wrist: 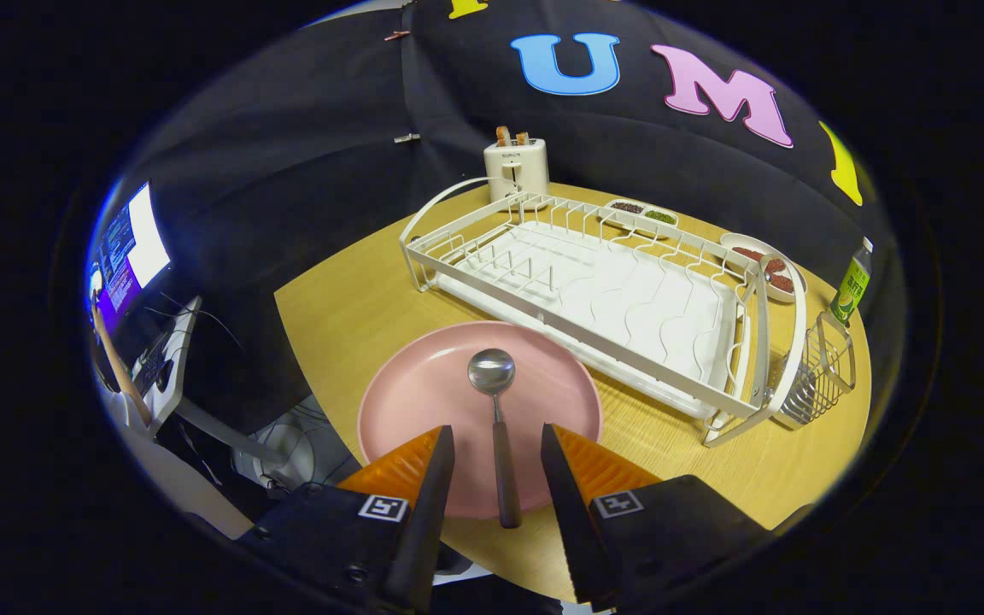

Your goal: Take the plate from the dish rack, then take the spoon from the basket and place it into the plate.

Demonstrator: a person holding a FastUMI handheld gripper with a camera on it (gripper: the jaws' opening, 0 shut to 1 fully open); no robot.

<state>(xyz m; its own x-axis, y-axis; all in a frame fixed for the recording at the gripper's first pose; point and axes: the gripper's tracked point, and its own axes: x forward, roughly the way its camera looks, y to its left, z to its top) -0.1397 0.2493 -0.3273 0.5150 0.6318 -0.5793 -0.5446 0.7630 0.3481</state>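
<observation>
Pink plate [424,401] lies on the wooden worktop [338,307] just ahead of the tongs [497,440], whose fingers stand apart, touching nothing. One spoon [496,410] rests in the plate, bowl toward 12 o'clock, handle running back between the fingers. At 1 o'clock sits one white dish rack [603,290], a wire basket [821,367] on its 3 o'clock end. Beyond stand a toaster [516,168], two food dishes [644,213] [761,260] and a green bottle [852,282], label unreadable.

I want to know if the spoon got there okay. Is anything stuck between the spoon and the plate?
No, nothing visible is in the way. The spoon already lies on the pink plate, bowl end on the plate, handle running back over the rim between the fingers. The gripper is open, its fingers on either side of the handle without pressing it.
</observation>
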